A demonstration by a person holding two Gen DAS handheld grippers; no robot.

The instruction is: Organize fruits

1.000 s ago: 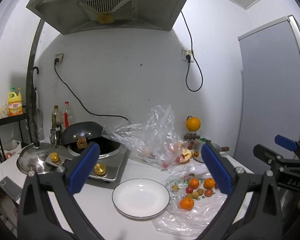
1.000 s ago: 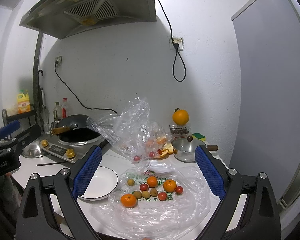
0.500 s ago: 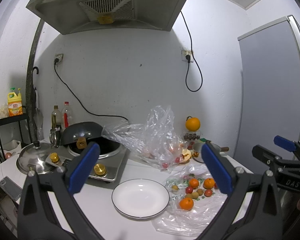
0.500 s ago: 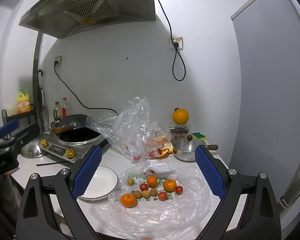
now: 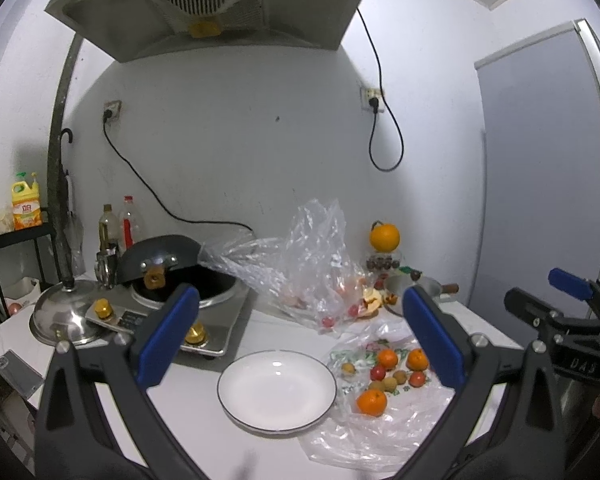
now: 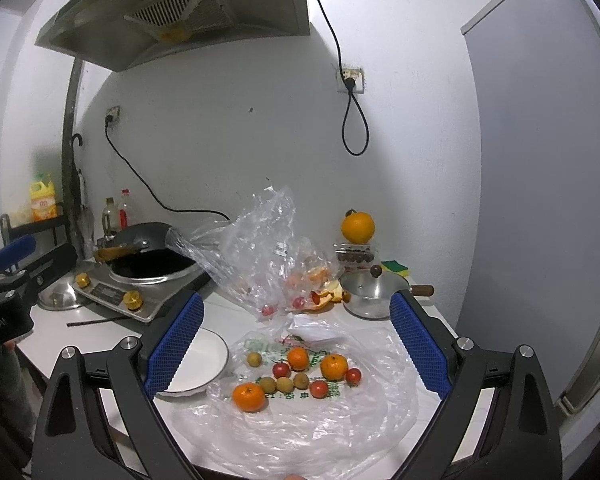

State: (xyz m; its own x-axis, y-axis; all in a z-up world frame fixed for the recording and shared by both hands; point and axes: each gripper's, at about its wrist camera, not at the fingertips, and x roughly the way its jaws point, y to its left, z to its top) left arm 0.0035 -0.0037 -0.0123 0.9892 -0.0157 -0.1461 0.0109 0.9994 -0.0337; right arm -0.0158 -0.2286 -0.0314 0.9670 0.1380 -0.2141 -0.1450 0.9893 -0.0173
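An empty white plate (image 5: 277,390) with a dark rim sits on the white counter; it also shows in the right wrist view (image 6: 204,354). Right of it, a flat clear plastic bag (image 6: 300,420) carries loose fruit: three oranges, one nearest (image 6: 249,397) (image 5: 372,401), small red fruits (image 6: 281,369) and small tan fruits (image 6: 284,384). My left gripper (image 5: 298,338) is open and empty, held above and before the plate. My right gripper (image 6: 296,350) is open and empty, held above and before the fruit.
A crumpled clear bag (image 6: 260,256) with more fruit stands behind. An induction cooker with a black wok (image 5: 188,280) and a steel lid (image 5: 66,316) are at left. A small steel pot (image 6: 374,294), a large orange (image 6: 357,227) on a box and a sponge are at back right.
Both grippers have barely moved; the view shifts only slightly. Nothing was taken hold of or let go.
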